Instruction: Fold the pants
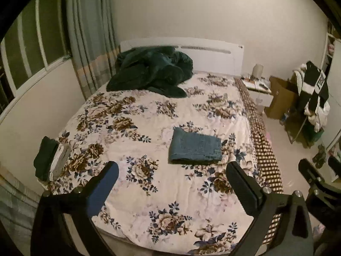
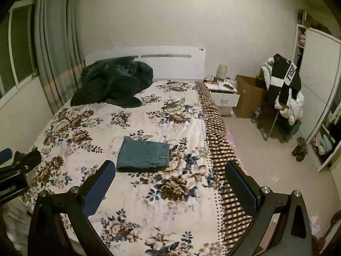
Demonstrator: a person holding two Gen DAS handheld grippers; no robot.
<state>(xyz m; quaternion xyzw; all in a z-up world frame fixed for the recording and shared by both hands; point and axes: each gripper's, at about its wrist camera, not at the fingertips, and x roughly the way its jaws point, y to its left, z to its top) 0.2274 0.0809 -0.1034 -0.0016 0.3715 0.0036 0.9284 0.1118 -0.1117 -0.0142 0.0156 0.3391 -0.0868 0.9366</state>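
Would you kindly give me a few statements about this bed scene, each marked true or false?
1. The blue pants lie folded into a compact rectangle on the floral bedspread. True.
2. The left tool is clamped on the pants. False: it is open, with nothing between its fingers, and apart from the pants.
3. A dark green blanket is heaped near the headboard. True.
4. The right tool holds a trouser leg. False: it is open and empty.
5. The pants hang over the bed's edge. False: they lie fully on the bedspread.
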